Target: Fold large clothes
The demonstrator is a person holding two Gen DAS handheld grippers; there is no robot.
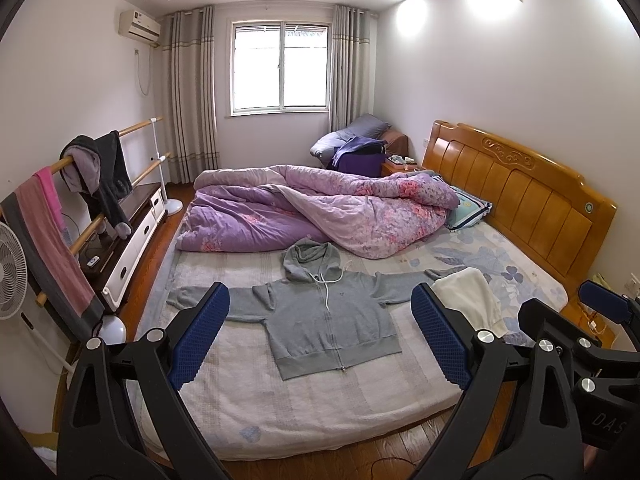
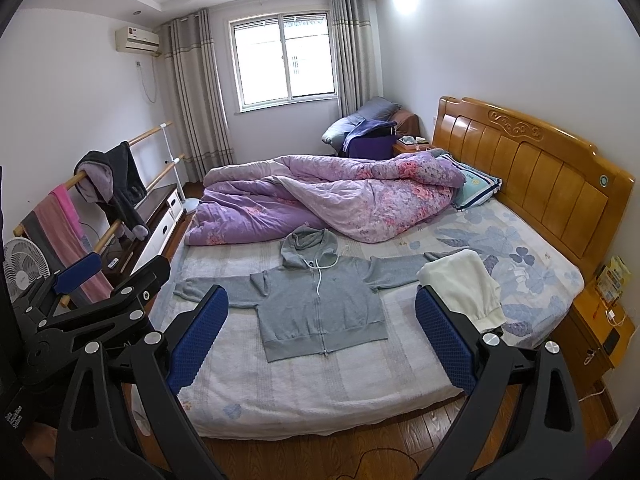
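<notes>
Both tools [image 1: 320, 336] wide, above hoodie [image 1: 324, 312]

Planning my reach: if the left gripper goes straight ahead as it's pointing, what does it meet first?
Probably the gray hoodie lying flat on the bed; the left gripper is open, above the floor, with nothing between. Depth is uncertain.

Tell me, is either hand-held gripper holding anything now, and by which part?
Nothing is held. The left hand-held gripper and the right hand-held gripper are open above the bed's edge; the grey hoodie lies flat, untouched.
</notes>
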